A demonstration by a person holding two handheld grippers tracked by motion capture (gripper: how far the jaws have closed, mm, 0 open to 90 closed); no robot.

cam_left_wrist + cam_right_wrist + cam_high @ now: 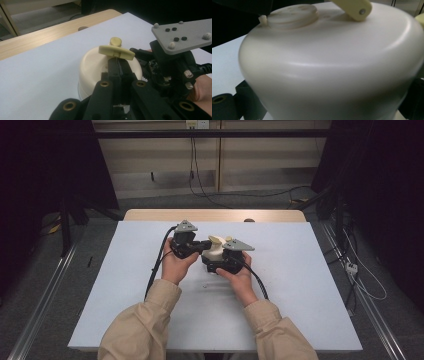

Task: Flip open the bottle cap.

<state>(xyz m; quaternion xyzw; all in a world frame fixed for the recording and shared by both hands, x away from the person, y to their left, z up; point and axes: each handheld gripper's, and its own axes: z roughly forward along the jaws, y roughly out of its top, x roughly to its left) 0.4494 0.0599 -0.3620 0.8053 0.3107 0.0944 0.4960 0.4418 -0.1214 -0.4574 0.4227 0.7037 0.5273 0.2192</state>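
Left gripper (204,245): its two black jaws are pressing together just beneath the pale yellow crank handle (116,51); whether they are pinching a thin part of it is too hard to tell. In the high view the person's left hand (176,262) is holding it, pointing right toward the container.

Right gripper (218,261): its jaws are standing on either side of the cream round container (215,251), clamping its body. In the right gripper view the container wall (332,72) is sitting very close between the dark jaw parts at the lower corners. The right hand (240,276) is gripping it from the near side.

Container: it is sitting near the middle of the table, between the two grippers. Its domed lid (92,62) is carrying the flat crank handle with a small knob (115,41) on top.

Grey plates: a three-cornered plate (238,245) is riding on the right gripper, another (185,225) on the left.

Table: a white sheet (125,285) is covering it; a strip of wooden edge (210,215) is showing at the far side.

Sleeves: beige sleeves (145,320) are coming in from the near edge.
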